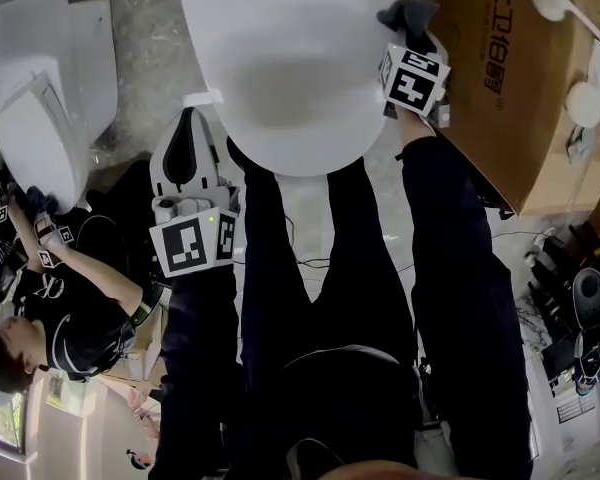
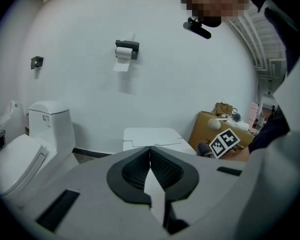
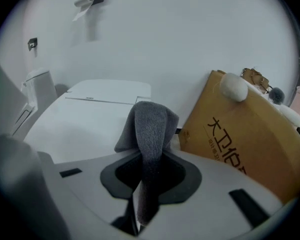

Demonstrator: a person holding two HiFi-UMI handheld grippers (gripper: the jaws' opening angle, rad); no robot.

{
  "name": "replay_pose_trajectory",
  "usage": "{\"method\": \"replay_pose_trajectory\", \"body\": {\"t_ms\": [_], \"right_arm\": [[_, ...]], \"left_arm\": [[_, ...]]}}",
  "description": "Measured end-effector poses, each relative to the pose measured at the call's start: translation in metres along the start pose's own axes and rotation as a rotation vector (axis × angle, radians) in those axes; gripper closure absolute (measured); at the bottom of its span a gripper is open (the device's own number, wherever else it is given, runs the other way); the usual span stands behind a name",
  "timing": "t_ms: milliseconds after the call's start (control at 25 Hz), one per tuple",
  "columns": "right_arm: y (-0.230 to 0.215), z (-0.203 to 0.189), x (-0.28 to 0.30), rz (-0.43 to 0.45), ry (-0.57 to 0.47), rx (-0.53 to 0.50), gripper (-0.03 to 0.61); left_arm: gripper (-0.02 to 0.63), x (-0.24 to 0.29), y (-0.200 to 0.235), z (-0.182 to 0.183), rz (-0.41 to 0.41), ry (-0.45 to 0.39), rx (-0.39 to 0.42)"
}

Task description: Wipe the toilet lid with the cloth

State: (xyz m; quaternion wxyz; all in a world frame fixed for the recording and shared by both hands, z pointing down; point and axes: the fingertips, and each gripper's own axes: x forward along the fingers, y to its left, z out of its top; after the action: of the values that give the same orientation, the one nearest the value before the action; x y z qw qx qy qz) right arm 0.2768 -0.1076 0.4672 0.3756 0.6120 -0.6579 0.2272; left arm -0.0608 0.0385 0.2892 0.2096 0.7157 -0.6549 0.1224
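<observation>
The right tool point(image 3: 145, 171) clamps the grey cloth point(image 3: 151, 126) at the right edge of the toilet lid point(image 1: 290, 68); the left tool point(image 2: 150, 156) is closed, empty, near its front-left rim; best to press the cloth flat, then sweep in overlapping strokes

The white oval toilet lid point(image 1: 290, 58) is flanked by the left gripper point(image 1: 188, 128), just beside its left edge, and the right gripper point(image 1: 408, 30), at its right edge, with the grey fleece cloth point(image 1: 408, 10) held between the jaws. A brown cardboard box point(image 1: 500, 78) is set right of the lid, and a second white toilet point(image 1: 40, 118) well apart at the left.
</observation>
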Motion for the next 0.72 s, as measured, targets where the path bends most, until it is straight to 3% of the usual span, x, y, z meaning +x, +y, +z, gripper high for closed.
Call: {"method": "replay_pose_trajectory", "body": {"t_ms": [160,400,720], "right_arm": [[0.010,-0.003,0.009,0.007,0.032,-0.037,0.509],[0.011,-0.008,0.012,-0.018,0.060,0.014,0.509],[0.040,-0.004,0.006,-0.006,0.049,-0.019,0.509]], "left_arm": [[0.597,0.000,-0.005,-0.004,-0.001,0.004,-0.014],[0.598,-0.002,-0.008,-0.013,-0.016,0.016,-0.028],[0.598,-0.011,0.012,-0.015,-0.012,0.015,-0.040]]}}
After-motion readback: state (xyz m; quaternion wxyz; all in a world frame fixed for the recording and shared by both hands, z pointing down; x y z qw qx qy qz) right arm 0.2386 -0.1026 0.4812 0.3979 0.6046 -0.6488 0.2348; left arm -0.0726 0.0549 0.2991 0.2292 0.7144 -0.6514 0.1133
